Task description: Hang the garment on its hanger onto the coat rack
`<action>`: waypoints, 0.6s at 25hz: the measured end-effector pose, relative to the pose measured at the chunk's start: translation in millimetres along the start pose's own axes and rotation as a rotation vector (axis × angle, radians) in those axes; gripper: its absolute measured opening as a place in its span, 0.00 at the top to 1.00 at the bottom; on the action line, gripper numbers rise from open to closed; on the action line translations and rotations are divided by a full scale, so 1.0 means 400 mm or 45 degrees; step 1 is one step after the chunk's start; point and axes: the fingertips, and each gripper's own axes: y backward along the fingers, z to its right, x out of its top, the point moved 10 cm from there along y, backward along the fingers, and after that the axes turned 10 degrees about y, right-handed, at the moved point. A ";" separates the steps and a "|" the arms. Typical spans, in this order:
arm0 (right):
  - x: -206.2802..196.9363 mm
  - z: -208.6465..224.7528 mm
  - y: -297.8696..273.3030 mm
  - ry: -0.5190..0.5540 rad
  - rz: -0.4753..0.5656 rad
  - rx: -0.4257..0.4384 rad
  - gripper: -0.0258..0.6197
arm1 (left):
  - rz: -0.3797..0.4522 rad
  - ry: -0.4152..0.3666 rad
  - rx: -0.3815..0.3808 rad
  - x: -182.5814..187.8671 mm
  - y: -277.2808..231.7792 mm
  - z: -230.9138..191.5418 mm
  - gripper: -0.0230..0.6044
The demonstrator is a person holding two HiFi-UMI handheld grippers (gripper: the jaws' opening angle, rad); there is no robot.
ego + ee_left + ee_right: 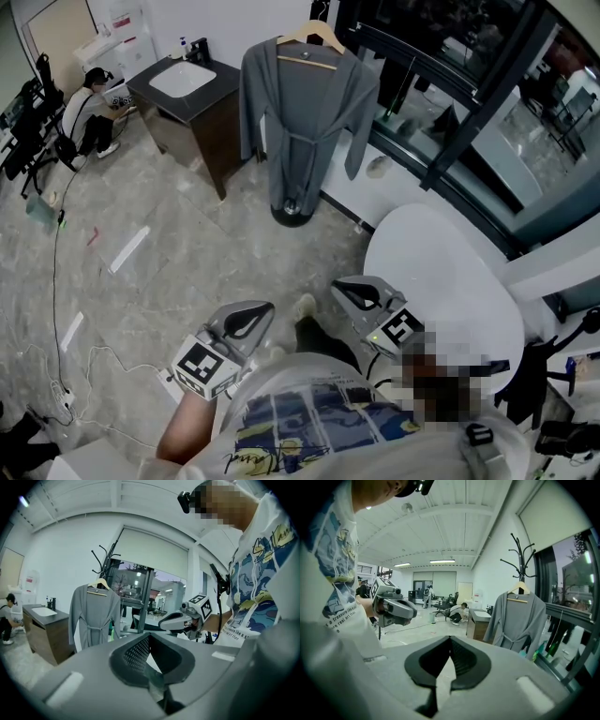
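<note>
While I look down through the head view, the grey robe [298, 122] hangs on its wooden hanger [314, 39] from the coat rack [292, 214], whose round base sits on the floor under the hem. The rack stands between a dark sink counter [183, 82] and the glass wall. My left claw [255, 317] and right claw [349, 291] are both held low in front of the person's printed shirt, well apart from the robe and pointing roughly toward it. A person [89, 117] crouches on the floor beyond the sink counter.

In the left gripper view, the left claw [149, 634] has its tips pressed together, with nothing pinched between them. Past it, the robe [93, 616] drapes from the hanger [98, 584], tied at the waist, on the black coat rack [105, 562]. The sink counter [42, 620] is to the robe's left, and the right claw [164, 622] floats to its right, held level.

In the right gripper view, the right claw [450, 637] is also pressed together and empty. The robe [518, 620] hangs at the right from the hanger [519, 592] on the branching coat rack [520, 555], beside the window. The left claw [412, 611] shows at the left, near the shirt, and the sink counter [478, 623] sits left of the robe.
</note>
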 end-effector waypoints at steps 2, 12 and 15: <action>-0.001 0.006 -0.004 0.008 -0.003 0.002 0.96 | -0.002 -0.001 -0.002 0.002 -0.005 -0.002 0.96; -0.013 0.068 -0.036 0.014 -0.012 0.016 0.96 | -0.014 0.001 -0.004 0.020 -0.056 -0.043 0.96; -0.029 0.100 -0.052 -0.004 -0.034 0.019 0.96 | -0.036 0.023 -0.002 0.023 -0.077 -0.063 0.96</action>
